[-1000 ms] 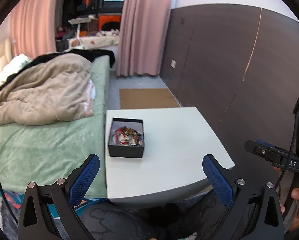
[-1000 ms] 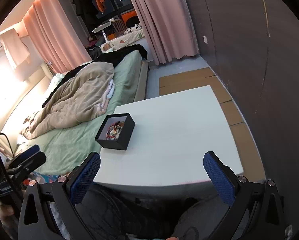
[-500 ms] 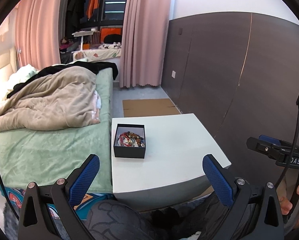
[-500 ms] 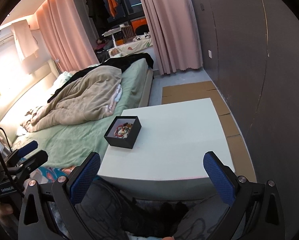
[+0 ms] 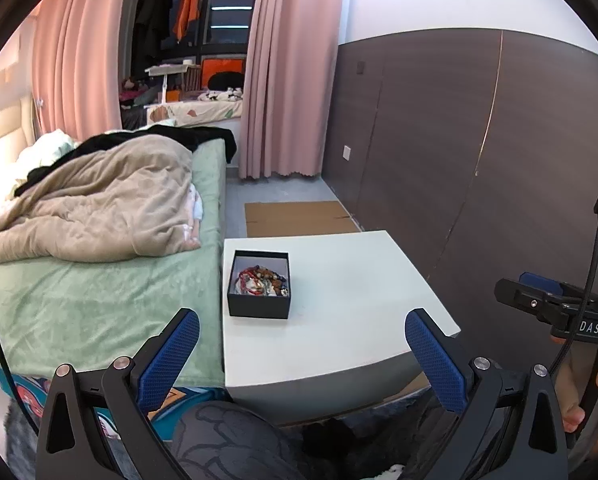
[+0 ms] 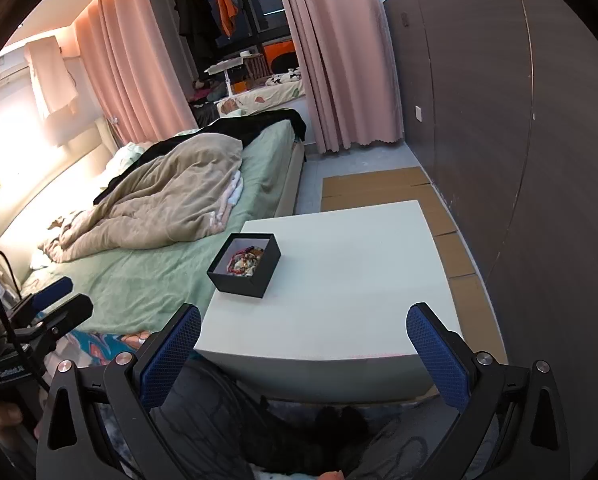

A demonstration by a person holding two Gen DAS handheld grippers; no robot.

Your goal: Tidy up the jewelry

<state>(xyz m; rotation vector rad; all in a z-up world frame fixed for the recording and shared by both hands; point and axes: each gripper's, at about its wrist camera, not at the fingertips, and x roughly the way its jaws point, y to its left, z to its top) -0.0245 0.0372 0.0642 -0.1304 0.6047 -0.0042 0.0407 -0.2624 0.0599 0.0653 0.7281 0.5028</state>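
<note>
A small black open box (image 5: 259, 290) (image 6: 244, 265) stands on the left part of a white table (image 5: 351, 296) (image 6: 339, 272). It holds a tangle of colourful bead jewelry (image 5: 262, 281) (image 6: 244, 261). My left gripper (image 5: 301, 356) is open and empty, held back from the table's near edge, well short of the box. My right gripper (image 6: 303, 352) is open and empty too, near the table's front edge. Each gripper shows at the side of the other's view: the right one (image 5: 555, 308), the left one (image 6: 39, 320).
A bed (image 5: 99, 288) with a green sheet and beige duvet (image 5: 99, 208) adjoins the table's left side. A dark panelled wall (image 5: 479, 140) runs along the right. Cardboard sheets (image 6: 379, 184) lie on the floor beyond the table. My knees (image 5: 235, 440) are below the grippers.
Both grippers have pulled back and tilted up, so the table and box look smaller and farther away. Both stay open and the box has not moved.
</note>
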